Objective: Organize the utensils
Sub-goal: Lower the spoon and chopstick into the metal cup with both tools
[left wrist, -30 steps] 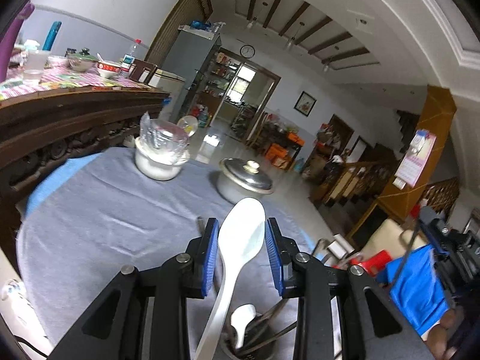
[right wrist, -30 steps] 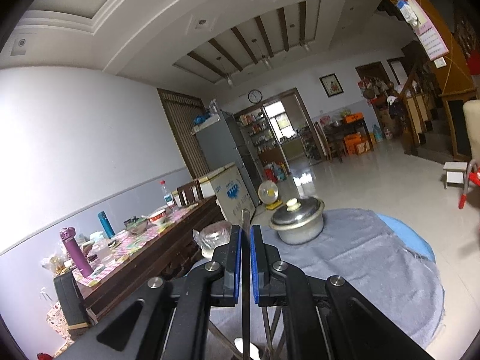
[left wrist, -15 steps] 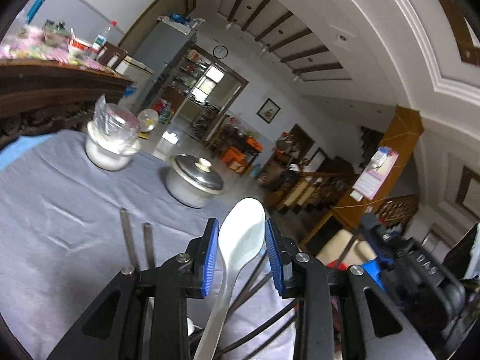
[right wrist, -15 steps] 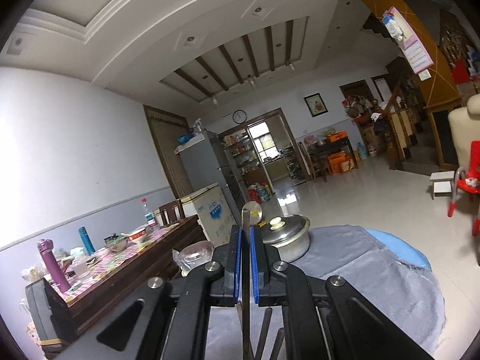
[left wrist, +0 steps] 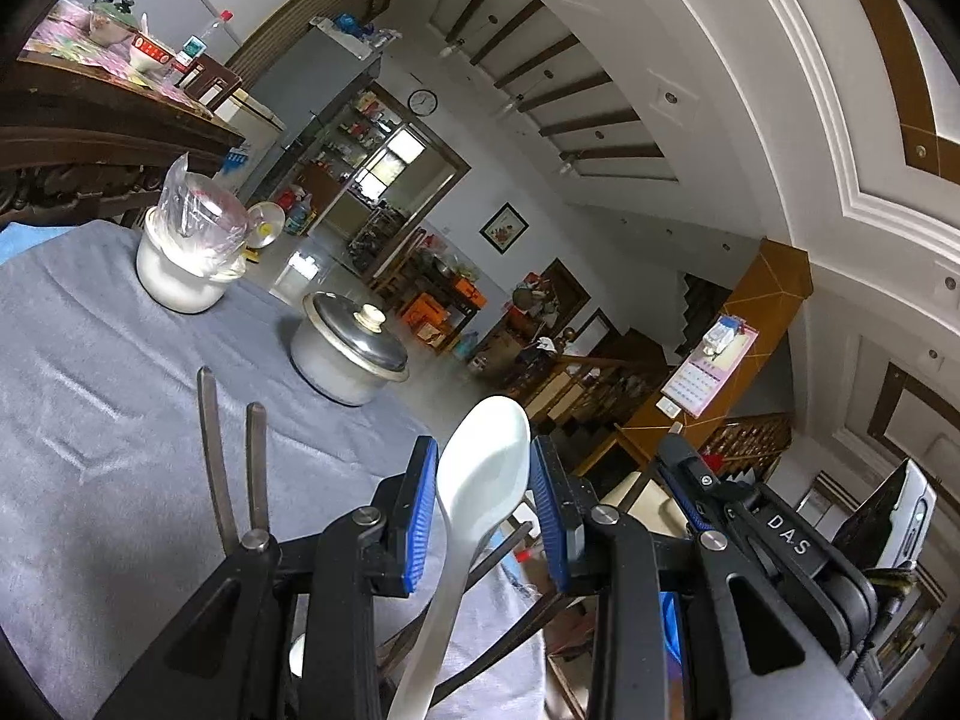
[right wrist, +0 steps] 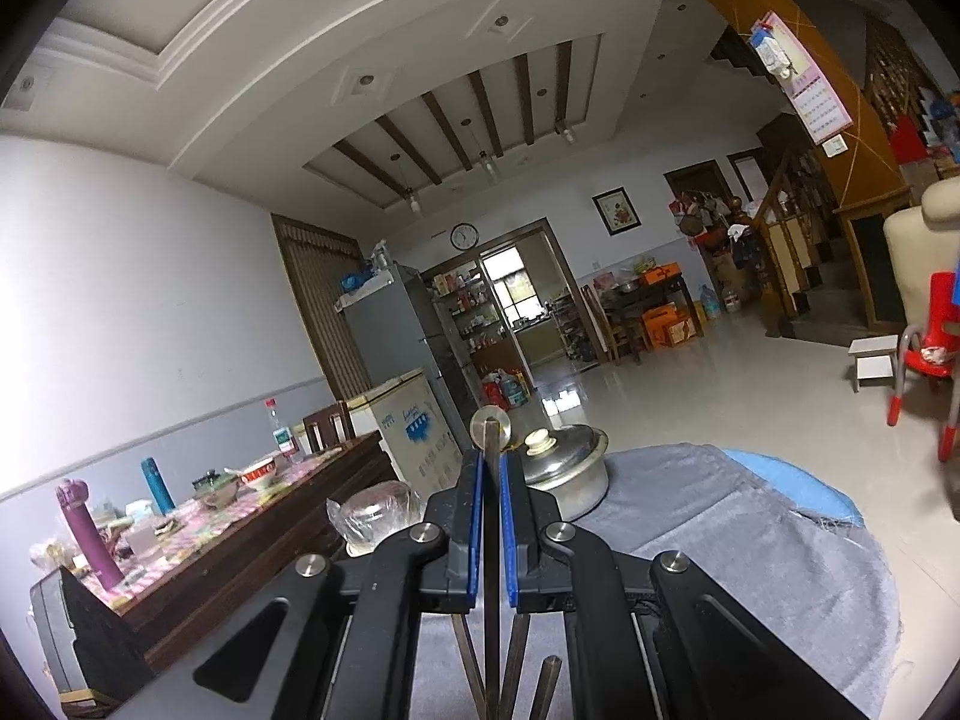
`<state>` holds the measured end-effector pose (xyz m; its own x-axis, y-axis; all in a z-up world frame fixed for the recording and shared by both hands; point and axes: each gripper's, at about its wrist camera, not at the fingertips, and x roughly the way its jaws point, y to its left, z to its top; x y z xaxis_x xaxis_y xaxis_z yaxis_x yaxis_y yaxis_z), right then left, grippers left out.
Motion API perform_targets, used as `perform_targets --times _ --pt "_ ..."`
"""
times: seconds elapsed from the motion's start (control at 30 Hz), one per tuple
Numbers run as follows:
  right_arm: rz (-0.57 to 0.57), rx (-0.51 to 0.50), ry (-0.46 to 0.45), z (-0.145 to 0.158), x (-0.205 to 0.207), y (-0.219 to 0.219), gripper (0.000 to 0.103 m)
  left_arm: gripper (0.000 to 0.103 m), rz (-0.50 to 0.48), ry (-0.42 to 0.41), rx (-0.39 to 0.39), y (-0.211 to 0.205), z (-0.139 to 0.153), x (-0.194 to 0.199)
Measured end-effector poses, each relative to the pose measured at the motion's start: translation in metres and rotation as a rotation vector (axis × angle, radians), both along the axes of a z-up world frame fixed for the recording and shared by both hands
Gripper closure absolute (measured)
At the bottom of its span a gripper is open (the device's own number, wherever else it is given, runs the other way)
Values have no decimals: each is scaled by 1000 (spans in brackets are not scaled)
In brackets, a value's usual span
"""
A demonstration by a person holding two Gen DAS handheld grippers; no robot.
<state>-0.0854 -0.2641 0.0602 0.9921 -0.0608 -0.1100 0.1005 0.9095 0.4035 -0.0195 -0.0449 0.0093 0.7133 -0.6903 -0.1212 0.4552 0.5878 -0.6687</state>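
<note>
Holding a white spoon (left wrist: 480,474) upright, the left gripper (left wrist: 480,504) has its jaws set narrowly about the bowl of it, while the right gripper (right wrist: 491,522) is clamped nearly closed on a thin dark chopstick (right wrist: 492,540). Both sit above the near edge of the grey-clothed desk (left wrist: 90,372), where more chopsticks (left wrist: 231,468) stand up, apparently in a holder I cannot see. I judge the sorting partway: these two pieces are not yet placed.

White spoon (left wrist: 480,480) between blue pads (left wrist: 417,516); dark chopstick (right wrist: 492,516); grey cloth (left wrist: 90,390); silver pot (left wrist: 348,354) beyond.
</note>
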Motion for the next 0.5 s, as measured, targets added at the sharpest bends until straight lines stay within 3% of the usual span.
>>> perform_targets --times 0.5 --pt "16 -15 47 -13 -3 5 96 70 92 29 42 -3 -28 -2"
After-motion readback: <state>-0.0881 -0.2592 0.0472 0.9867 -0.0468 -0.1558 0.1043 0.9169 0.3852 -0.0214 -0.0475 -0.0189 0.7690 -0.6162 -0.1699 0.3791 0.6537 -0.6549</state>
